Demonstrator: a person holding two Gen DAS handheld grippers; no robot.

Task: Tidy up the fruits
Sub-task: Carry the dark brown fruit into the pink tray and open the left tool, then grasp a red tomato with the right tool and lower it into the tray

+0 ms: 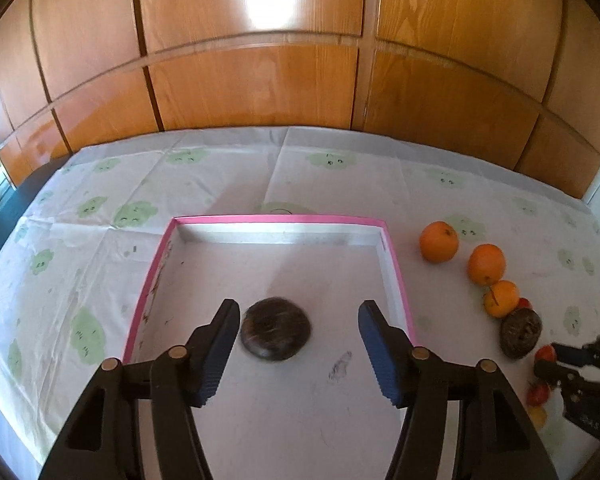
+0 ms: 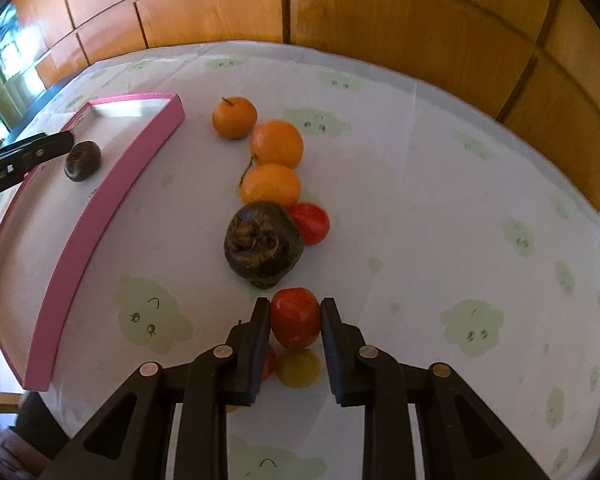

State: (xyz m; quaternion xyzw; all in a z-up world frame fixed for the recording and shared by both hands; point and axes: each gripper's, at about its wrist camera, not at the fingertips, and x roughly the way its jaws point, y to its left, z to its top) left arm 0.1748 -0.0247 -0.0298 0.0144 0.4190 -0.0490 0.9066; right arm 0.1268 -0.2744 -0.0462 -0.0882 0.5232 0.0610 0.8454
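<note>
A table filled most of both views, covered by a pale tablecloth (image 1: 80, 240) printed with small green cloud faces and creased into squares. Behind it, across the top of each frame, stood orange-brown wooden panelling (image 1: 260, 92) with a bright glare patch at upper centre of the left wrist view. A window (image 2: 8, 52) showed at the upper left of the right wrist view.

A shallow white tray with a pink rim (image 1: 148, 280) lay at the centre of the left wrist view. A dark round fruit (image 1: 276, 329) rested inside it, between the spread fingers of the left gripper (image 1: 298, 354), which did not touch it.

In the middle of the right wrist view, three oranges (image 2: 277, 144) ran in a line down to a large dark wrinkled fruit (image 2: 264, 245) with a red fruit (image 2: 310, 222) touching its right side. Below them, the right gripper (image 2: 295, 322) was clamped on a red tomato (image 2: 295, 316). A yellow fruit (image 2: 299, 368) lay beneath it.
</note>
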